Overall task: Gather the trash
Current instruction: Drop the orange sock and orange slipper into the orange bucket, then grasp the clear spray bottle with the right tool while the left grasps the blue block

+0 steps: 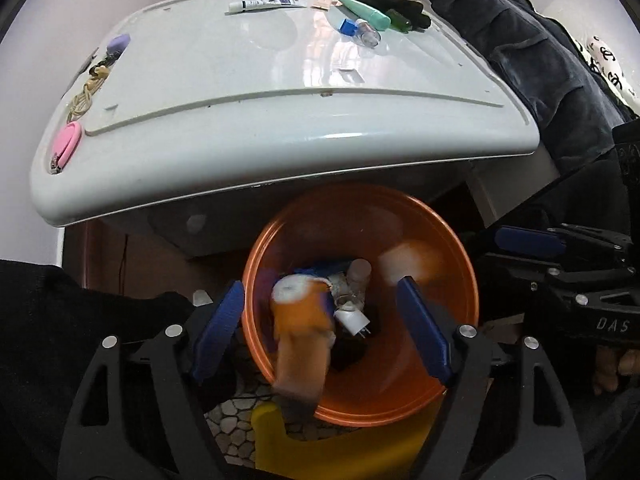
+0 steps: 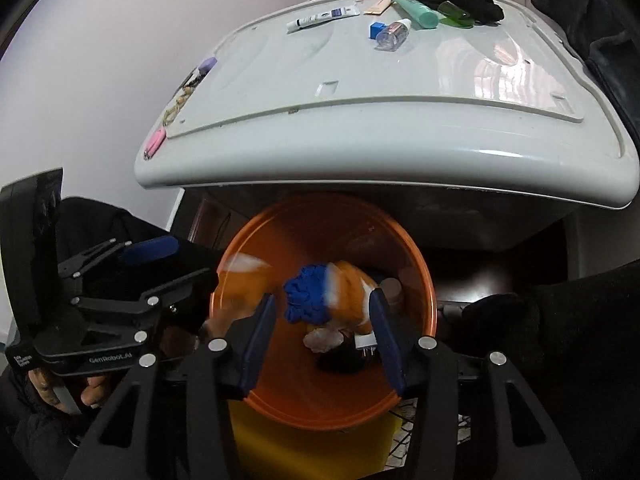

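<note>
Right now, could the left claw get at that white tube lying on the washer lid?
Probably yes. The left claw hangs open over the orange bin, holding nothing, and the white tube lies bare at the far edge of the lid with nothing on it. It would need lifting and a long reach.
</note>
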{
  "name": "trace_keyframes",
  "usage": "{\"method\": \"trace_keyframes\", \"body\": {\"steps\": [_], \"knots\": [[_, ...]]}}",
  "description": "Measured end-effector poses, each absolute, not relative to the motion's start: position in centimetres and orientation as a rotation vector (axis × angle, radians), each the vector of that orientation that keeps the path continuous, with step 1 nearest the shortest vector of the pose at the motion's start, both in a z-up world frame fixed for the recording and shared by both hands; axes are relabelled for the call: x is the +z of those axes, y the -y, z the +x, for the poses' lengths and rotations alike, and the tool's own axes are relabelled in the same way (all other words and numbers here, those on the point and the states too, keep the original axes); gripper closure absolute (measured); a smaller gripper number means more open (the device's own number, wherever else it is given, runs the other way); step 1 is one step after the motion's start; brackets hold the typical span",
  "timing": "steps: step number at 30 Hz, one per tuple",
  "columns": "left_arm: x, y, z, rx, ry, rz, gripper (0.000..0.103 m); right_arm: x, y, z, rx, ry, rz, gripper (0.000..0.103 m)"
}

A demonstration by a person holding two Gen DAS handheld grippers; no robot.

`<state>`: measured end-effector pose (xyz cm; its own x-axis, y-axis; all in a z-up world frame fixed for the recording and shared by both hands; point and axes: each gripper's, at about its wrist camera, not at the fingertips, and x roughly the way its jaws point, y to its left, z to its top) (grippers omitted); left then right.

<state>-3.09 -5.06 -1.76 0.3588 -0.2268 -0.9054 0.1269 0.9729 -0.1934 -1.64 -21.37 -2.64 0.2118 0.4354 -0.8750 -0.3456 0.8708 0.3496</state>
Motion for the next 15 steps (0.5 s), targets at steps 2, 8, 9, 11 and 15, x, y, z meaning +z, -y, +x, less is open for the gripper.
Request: {"method": "trace_keyframes", "body": {"steps": [2, 8, 9, 11, 15], "knots": [[-1.7, 4.8, -3.0, -0.225, -1.182, -0.1, 0.026, -2.1, 21.6, -1.2, 0.545, -1.234, 0.11, 0.054], [0.3, 4.1, -1.2, -0.225, -1.126, -0.133, 0.026, 1.0, 23.0, 4.9, 0.519, -1.148, 0.144, 0.054], [0.7, 3.9, -0.7, -0.224, -1.111, -0.141, 0.025, 1.3, 22.7, 6.7, 0.506, -1.133, 0.138, 0.054], [1.4, 3.6, 0.6, -0.198, -1.068, -0.147, 0.024, 1.6, 22.2, 11.0, 0.459, -1.111, 0.132, 0.057], [1.7, 2.7, 1.8, -0.157, -1.027, -0.184, 0.024, 0.6, 20.7, 18.5, 0.397, -1.133, 0.176, 0.063]]}}
